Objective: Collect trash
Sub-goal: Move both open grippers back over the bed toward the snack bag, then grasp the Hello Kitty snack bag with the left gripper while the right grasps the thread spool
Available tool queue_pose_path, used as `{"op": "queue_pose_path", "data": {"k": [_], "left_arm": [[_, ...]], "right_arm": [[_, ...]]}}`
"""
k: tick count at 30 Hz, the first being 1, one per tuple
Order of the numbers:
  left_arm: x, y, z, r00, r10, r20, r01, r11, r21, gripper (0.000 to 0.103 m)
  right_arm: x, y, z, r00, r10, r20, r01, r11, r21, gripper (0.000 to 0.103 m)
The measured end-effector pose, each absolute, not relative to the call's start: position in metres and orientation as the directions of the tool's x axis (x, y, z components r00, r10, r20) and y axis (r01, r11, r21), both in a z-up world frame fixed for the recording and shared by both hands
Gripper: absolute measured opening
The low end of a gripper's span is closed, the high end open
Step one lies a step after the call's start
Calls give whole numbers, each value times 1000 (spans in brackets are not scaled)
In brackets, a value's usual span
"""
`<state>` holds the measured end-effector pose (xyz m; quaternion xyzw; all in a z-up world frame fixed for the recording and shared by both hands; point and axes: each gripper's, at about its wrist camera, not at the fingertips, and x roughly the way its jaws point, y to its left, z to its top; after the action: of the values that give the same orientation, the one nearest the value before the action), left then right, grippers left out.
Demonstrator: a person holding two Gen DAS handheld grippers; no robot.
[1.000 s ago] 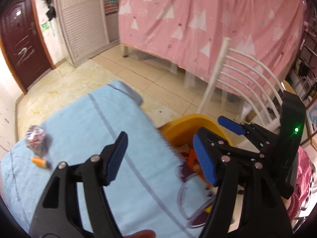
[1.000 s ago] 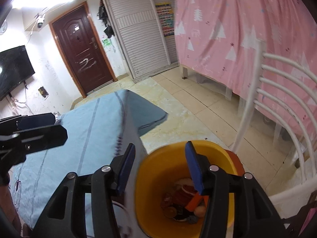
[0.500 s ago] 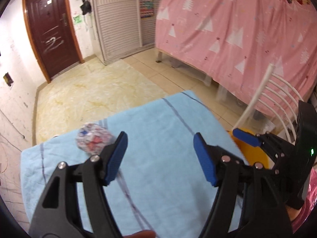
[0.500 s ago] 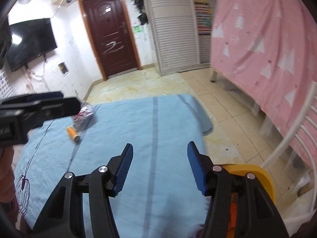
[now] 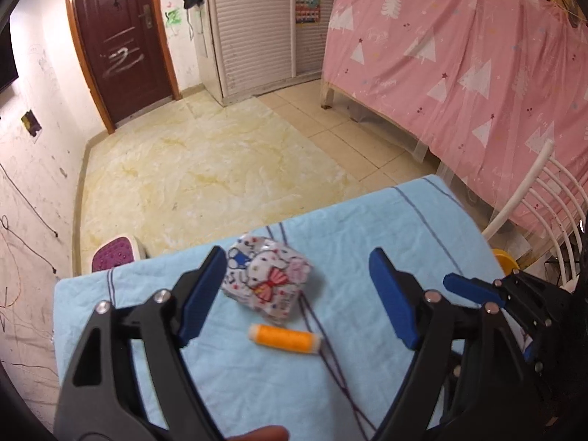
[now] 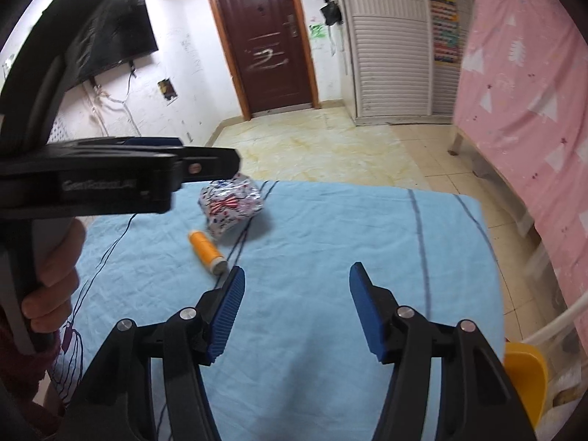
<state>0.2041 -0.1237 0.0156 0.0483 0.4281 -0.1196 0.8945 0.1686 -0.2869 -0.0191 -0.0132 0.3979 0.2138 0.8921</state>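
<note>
two bits left on the blue counter (image 5: pixel 386 228): crumpled wrapper (image 5: pixel 266 281) and orange spool (image 5: pixel 284 339). left gripper (image 5: pixel 294 294) and right gripper (image 6: pixel 296 316) jaws opening, both empty; yellow bin (image 6: pixel 523 378) waits.

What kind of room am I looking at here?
Probably a lived-in room at home, a bedroom or living room: a dark brown wooden door, a black wall-mounted television, and a bed frame draped in pink tree-print cloth.

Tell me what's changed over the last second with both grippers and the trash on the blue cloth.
Both grippers swung from the yellow bin to the crumpled wrapper and orange spool. The left gripper is opening around the wrapper; the right gripper is opening, empty. Wrapper and spool stayed put on the blue cloth.
</note>
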Motion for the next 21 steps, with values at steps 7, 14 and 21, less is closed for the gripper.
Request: {"op": "queue_pose_path", "data": {"k": [7,14,21], "left_arm": [[230,-111,-8,562,-161,-811,242,970,-25,81],[249,-99,-33,529,-133,-838,216,976,-18,86],[254,-97,-46,500,-147,-853,236,971,-29,86]], "right_arm": [[179,-262,-26,563,380,-734,-430,893,133,58],[187,-238,-34,536,383,-752,-460,880,119,59],[191,-215,-41,512,377,-772,-488,867,100,59]]}}
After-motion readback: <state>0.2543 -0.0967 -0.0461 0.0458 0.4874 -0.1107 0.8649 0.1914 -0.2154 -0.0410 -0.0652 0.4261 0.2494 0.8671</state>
